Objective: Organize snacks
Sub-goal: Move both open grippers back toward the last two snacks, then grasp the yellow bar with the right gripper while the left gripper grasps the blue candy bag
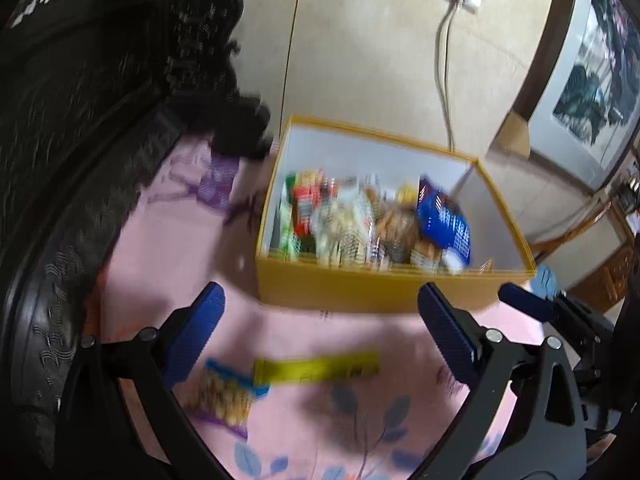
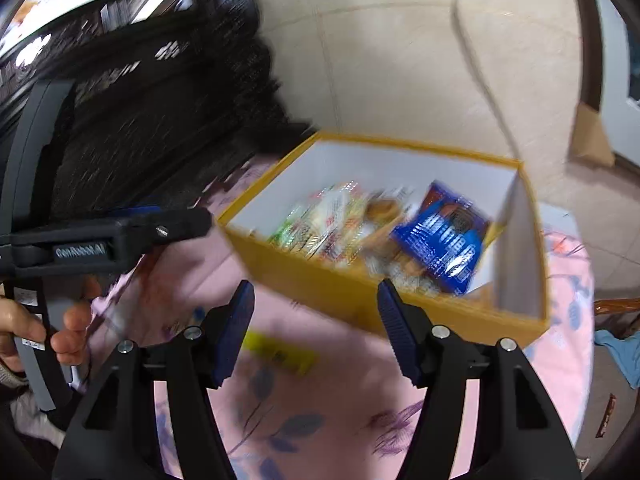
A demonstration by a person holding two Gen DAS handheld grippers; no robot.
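Note:
A yellow box (image 1: 360, 288) with white inner walls stands on the pink floral cloth and holds several snack packs, among them a blue pack (image 1: 444, 220). It also shows in the right wrist view (image 2: 320, 280) with the blue pack (image 2: 440, 240). On the cloth in front lie a long yellow snack bar (image 1: 320, 368) and a blue-edged pack of biscuits (image 1: 224, 392). The bar also shows in the right wrist view (image 2: 280, 348). My left gripper (image 1: 320, 320) is open and empty above these two. My right gripper (image 2: 316, 332) is open and empty before the box.
The pink cloth (image 1: 360, 420) covers the table. A dark carved chair (image 1: 80, 120) stands at the left. A tiled wall with a socket and white cable (image 1: 444, 80) is behind the box. The table's right edge (image 2: 588, 320) drops to the floor.

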